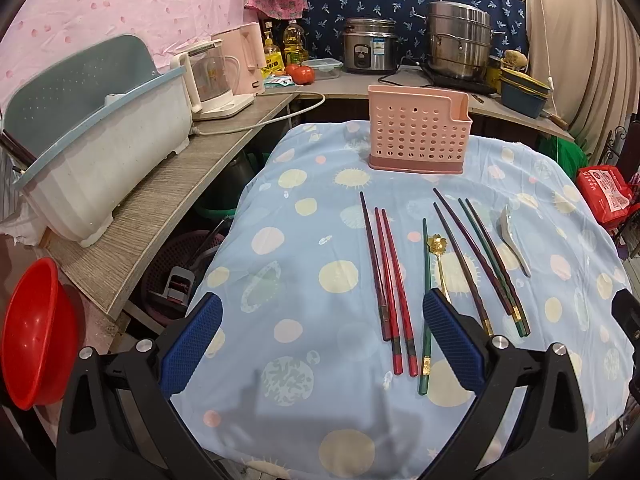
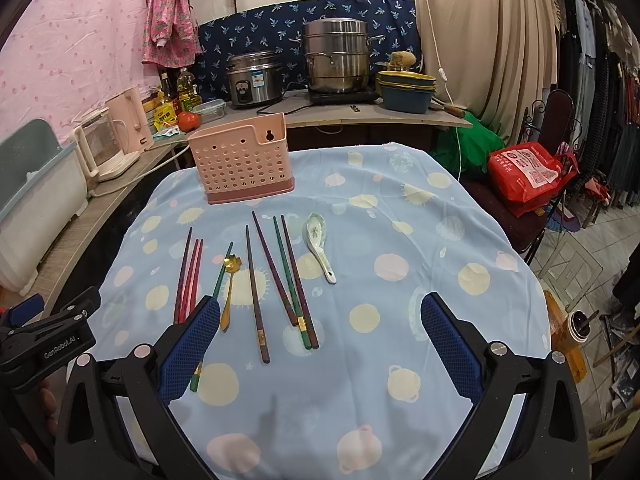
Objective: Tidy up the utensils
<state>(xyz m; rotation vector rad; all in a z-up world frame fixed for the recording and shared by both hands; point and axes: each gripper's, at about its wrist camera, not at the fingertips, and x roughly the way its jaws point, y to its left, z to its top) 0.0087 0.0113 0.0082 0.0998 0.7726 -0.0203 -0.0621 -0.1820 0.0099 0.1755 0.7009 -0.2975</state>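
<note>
Both tongs [image 1: 322,344] [image 2: 320,344] wide open, empty; chopsticks [image 2: 286,276] lie lengthwise, tips twd holder [image 2: 242,160].

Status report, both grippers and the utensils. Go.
Left gripper open, empty. Right gripper open, empty. Chopsticks, gold spoon, ceramic spoon flat on cloth; pink holder unobstructed.

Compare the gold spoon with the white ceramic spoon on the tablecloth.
The gold spoon is slim and metallic with a flower-shaped bowl; the white ceramic spoon is broader, with a deep patterned bowl and short thick handle. The gold spoon lies among the chopsticks; the ceramic spoon lies apart, right of them. Both rest flat on the tablecloth, bowls toward the pink holder.
</note>
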